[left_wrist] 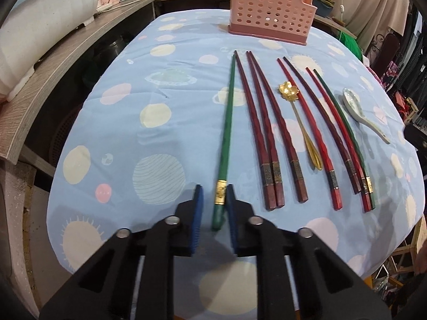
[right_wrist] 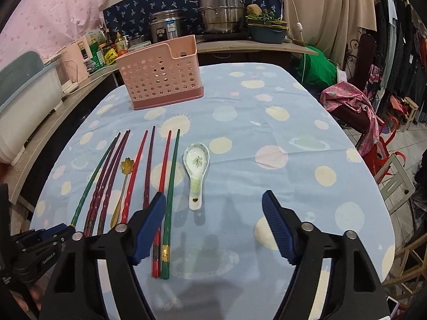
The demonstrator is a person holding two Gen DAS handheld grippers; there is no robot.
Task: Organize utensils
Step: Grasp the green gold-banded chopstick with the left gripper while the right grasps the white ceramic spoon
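Note:
My left gripper (left_wrist: pixel 213 189) is partly closed around the thick end of a green chopstick (left_wrist: pixel 226 122); its right pad touches the stick and a gap shows at the left pad. Several red, maroon and green chopsticks (left_wrist: pixel 269 133) lie in a row on the blue tablecloth (left_wrist: pixel 133 122), with a gold flower spoon (left_wrist: pixel 299 117) among them and a white ceramic spoon (left_wrist: pixel 360 114) to their right. A pink perforated utensil holder (left_wrist: pixel 269 10) stands at the far end. My right gripper (right_wrist: pixel 213 197) is wide open and empty, hovering near the ceramic spoon (right_wrist: pixel 196 170), with the holder (right_wrist: pixel 160 74) far left.
A wooden counter (left_wrist: pixel 66 61) with bottles and boxes runs along the table's left side. Steel pots (right_wrist: pixel 221 10) stand on a shelf behind the table. Chairs, pink cloth (right_wrist: pixel 352 101) and hanging clothes crowd the right side.

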